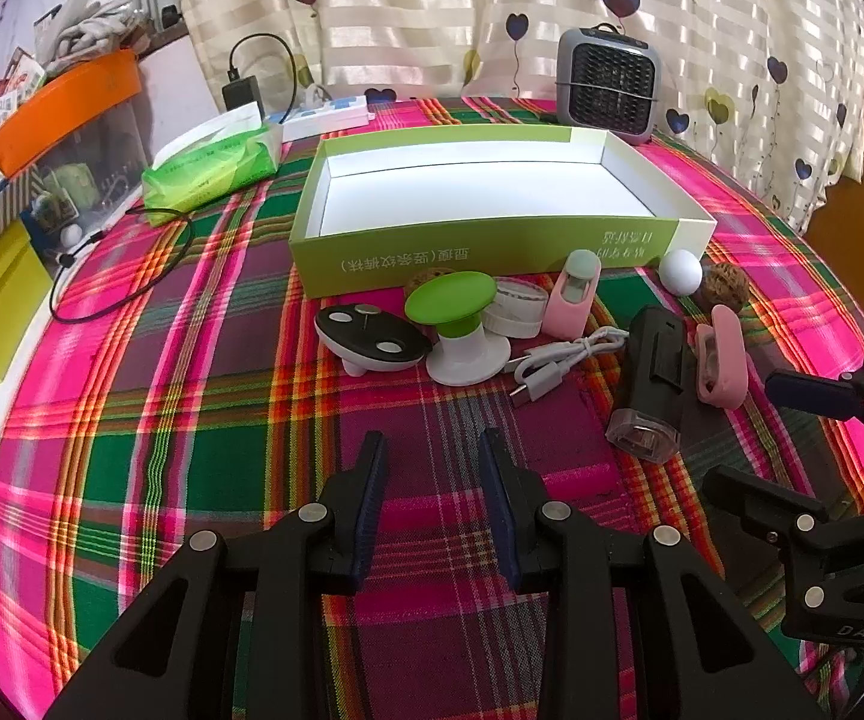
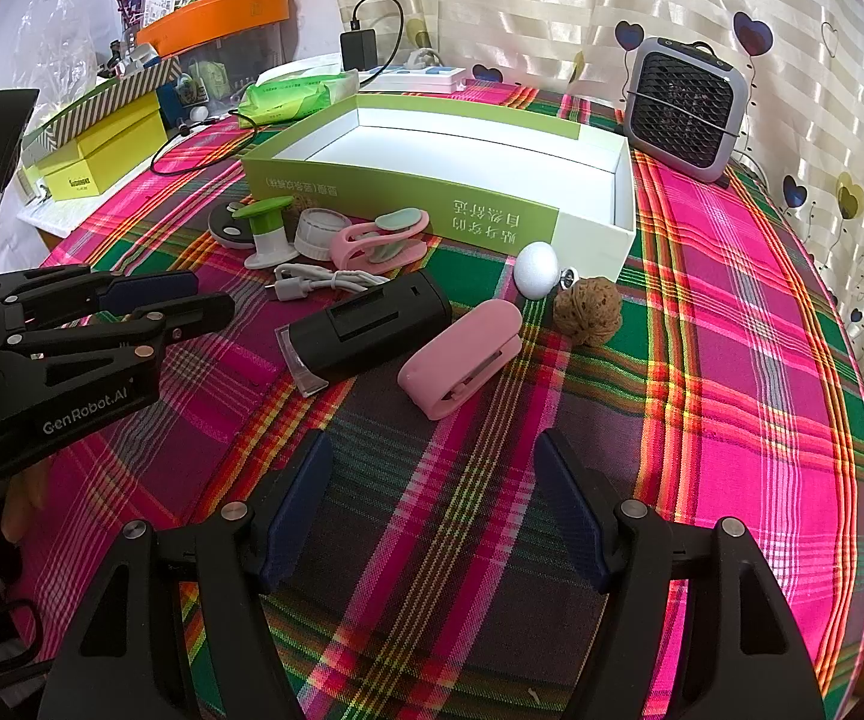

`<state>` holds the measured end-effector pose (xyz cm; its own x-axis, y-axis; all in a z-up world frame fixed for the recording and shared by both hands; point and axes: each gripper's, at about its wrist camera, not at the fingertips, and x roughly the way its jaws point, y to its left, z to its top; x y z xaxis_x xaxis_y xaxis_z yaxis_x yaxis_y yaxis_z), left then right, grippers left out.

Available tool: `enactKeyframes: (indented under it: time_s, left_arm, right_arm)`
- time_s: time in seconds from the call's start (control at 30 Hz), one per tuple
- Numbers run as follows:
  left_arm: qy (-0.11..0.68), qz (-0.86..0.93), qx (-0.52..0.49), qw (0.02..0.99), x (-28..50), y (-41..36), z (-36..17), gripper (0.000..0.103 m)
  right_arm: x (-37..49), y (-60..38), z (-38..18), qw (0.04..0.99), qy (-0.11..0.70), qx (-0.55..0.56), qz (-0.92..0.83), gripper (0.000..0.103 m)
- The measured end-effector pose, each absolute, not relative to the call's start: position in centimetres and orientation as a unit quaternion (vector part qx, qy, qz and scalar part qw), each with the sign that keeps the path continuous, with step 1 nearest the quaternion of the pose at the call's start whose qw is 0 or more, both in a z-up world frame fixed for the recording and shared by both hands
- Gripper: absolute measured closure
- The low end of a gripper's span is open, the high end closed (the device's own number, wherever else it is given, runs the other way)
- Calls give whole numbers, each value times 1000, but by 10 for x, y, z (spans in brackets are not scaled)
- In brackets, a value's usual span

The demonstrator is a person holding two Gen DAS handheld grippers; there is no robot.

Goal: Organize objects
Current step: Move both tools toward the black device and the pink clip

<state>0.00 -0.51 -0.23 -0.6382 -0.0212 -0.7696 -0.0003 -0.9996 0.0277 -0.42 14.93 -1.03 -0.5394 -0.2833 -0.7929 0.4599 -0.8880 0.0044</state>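
Observation:
An empty green and white box (image 1: 468, 246) (image 2: 408, 192) lies open on the plaid tablecloth. In front of it lie small objects: a black oval gadget (image 1: 366, 339), a green-topped stand (image 1: 459, 324) (image 2: 267, 228), a white jar lid (image 1: 516, 306), pink clips (image 1: 576, 294) (image 2: 462, 354), a white cable (image 1: 558, 360), a black flashlight (image 1: 651, 378) (image 2: 366, 324), a white ball (image 1: 680, 272) (image 2: 537, 270) and a walnut (image 2: 588, 309). My left gripper (image 1: 432, 456) is open and empty, short of the objects. My right gripper (image 2: 432, 462) is open and empty, just short of the pink clip.
A grey heater (image 1: 609, 84) (image 2: 687, 108) stands behind the box. A green tissue pack (image 1: 210, 168), a power strip (image 1: 324, 114) and a black cord (image 1: 114, 276) lie at the left. Yellow and orange boxes (image 2: 102, 150) stand beyond the table's left edge.

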Motion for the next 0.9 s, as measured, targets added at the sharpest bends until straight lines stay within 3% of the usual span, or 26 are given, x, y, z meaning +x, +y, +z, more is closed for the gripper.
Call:
enactKeyframes:
  time_s: [0.9]
  left_arm:
    - [-14, -905, 425, 6, 0, -4, -2, 73]
  right_arm:
    - [-4, 149, -10, 212, 102, 430, -871, 33]
